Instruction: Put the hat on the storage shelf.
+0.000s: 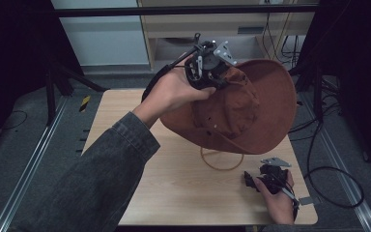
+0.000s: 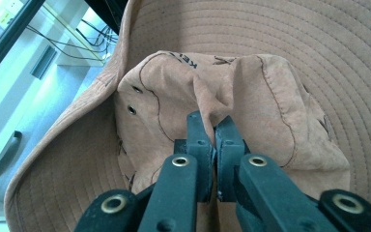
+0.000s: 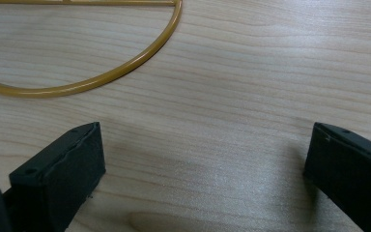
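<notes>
the left hand-held gripper, jaws pinched tight on the crown of the brown hat, holds it above the gold wire stand at frame centre. the right hand-held gripper rests wide apart and empty on the tabletop, lower right. the step looks like seating the hat; next, lower it squarely.

A dim workspace around a pale wood-grain counter.
The grey carpeted floor carries silver metal rails along both sides of the counter, a small yellow-and-black striped marker at the left and loose black cables at the right. Behind stand a light beige cabinet, a white wall panel, a black horizontal bar and dark drapes.
</notes>
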### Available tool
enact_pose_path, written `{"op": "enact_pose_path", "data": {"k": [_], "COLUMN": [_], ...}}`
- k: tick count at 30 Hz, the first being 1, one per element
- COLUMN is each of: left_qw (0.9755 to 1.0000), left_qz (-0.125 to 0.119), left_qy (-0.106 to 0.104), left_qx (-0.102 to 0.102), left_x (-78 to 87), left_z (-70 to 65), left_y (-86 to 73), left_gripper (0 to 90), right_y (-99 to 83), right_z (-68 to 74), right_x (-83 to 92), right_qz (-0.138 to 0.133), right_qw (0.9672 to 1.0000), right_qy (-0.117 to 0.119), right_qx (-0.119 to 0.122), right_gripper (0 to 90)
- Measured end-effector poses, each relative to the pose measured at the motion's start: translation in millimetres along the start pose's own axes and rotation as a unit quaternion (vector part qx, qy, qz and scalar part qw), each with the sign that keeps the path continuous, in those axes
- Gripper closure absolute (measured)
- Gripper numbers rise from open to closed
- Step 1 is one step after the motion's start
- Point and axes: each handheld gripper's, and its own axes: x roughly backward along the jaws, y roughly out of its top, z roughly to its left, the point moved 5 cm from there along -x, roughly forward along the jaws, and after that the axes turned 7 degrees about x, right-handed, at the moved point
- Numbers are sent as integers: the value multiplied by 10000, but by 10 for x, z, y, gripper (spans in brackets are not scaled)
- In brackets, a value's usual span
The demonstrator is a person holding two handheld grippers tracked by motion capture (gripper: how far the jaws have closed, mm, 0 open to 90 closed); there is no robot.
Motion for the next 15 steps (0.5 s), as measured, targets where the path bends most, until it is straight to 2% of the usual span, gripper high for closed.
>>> {"op": "enact_pose_path", "data": {"k": [15], "left_qw": [9999], "left_qz": [129], "left_qy": [-107], "left_qx": [9], "left_x": [-282], "left_z": [-9], "left_y": [19], "left_gripper": [875], "right_y": [0], "right_z": [-11], "right_x": [1], "right_qz": [-9], "right_qw": [10000], "right_qy": [-6], "right_qx": [62], "right_gripper": [7]}}
